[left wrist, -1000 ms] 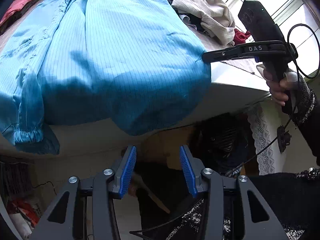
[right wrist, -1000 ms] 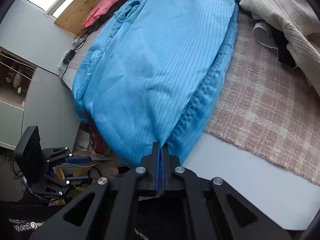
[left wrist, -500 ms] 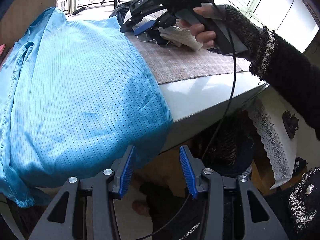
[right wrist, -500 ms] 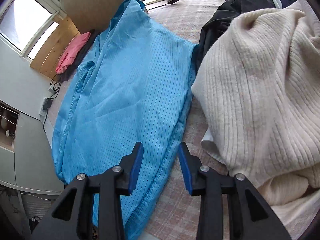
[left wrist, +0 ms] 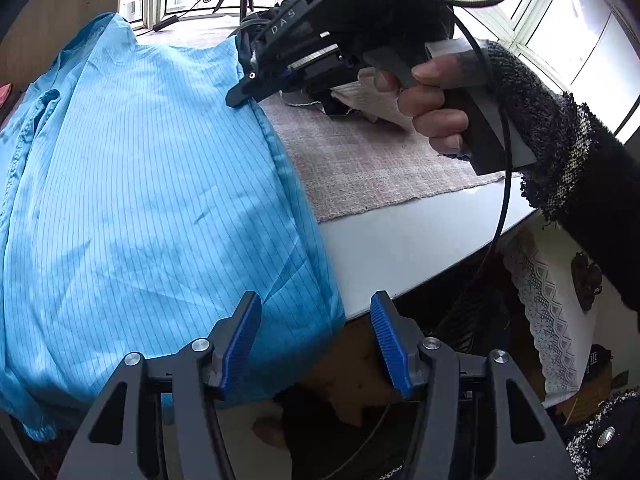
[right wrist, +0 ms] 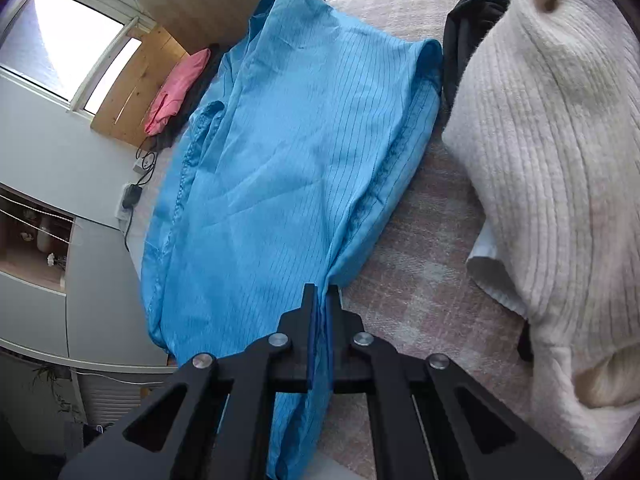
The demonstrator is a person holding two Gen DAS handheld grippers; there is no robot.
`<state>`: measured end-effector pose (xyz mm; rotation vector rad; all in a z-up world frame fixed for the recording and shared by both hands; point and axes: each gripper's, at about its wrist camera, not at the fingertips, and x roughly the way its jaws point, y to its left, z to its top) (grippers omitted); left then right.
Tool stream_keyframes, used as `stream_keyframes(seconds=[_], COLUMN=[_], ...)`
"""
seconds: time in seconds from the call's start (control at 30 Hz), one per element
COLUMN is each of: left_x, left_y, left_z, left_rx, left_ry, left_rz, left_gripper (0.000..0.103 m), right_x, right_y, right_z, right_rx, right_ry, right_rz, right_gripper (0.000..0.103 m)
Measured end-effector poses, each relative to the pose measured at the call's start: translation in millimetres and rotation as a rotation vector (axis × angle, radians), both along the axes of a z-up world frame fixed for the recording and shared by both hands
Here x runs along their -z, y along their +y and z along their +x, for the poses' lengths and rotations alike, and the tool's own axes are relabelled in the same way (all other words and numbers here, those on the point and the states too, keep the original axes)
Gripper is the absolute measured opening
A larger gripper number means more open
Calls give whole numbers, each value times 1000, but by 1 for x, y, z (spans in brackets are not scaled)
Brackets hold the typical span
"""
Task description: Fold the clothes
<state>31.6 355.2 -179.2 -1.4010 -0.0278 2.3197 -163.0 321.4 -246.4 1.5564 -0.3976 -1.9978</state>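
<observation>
A light blue pinstriped shirt (left wrist: 144,208) lies spread on the table, its lower end hanging over the near edge. In the right wrist view the shirt (right wrist: 288,152) runs away from me. My right gripper (right wrist: 320,300) is shut on the shirt's right side edge, about midway along it; it also shows in the left wrist view (left wrist: 240,98). My left gripper (left wrist: 316,340) is open at the table's near edge, with the shirt's hanging corner between its blue pads (left wrist: 240,340).
A pink plaid mat (left wrist: 372,160) covers the table right of the shirt. A cream ribbed sweater (right wrist: 560,168) and a dark garment (right wrist: 472,32) are piled on the right. A pink cloth (right wrist: 176,88) lies far left. The white table edge (left wrist: 400,248) is near.
My right gripper, open half a second ago beside the sweater, has shut on the shirt's right edge. My left gripper moved closer to the hanging corner and stays open.
</observation>
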Motion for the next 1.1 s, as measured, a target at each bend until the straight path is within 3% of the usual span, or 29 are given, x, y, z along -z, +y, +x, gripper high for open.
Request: stream_keyframes(seconds=[0.1, 0.3, 0.37, 0.43, 0.53, 0.6, 0.63, 0.67, 0.73, 0.87, 1.03, 1.1], left_x=[10, 18, 19, 19, 20, 21, 20, 16, 9, -7, -26, -33], left_y=[10, 7, 5, 0, -15, -25, -30, -34, -42, -57, -76, -87], left_z=[-5, -9, -8, -8, -12, -14, -14, -14, -13, -15, -15, -15], left_rx=[-19, -113, -112, -103, -124, -146, -156, -162, -173, -187, -194, -204], left_ry=[2, 25, 50, 59, 17, -9, -18, -19, -20, -19, -15, -12], left_rz=[-60, -96, -105, -93, -14, 25, 45, 63, 99, 166, 243, 280], left_gripper=[56, 53, 41, 17, 6, 4, 3, 3, 3, 2, 0, 0], right_x=[-17, -40, -45, -45, -46, -44, -42, -40, -27, -1, 13, 11], right_y=[-5, -15, -19, -22, -21, -12, -7, -2, 7, 22, 23, 19], right_z=[0, -8, -9, -11, -15, -19, -21, -23, -33, -55, -79, -84], right_rx=[22, 58, 45, 29, 32, 61, 70, 79, 109, 187, 277, 291], right_ry=[2, -1, 14, 3, 40, 73, 88, 102, 70, -22, -22, -2], right_rz=[-30, -117, -100, -98, 9, 109, 150, 191, 182, 99, -28, -54], right_gripper=[3, 3, 3, 3, 5, 22, 41, 51, 54, 54, 51, 13])
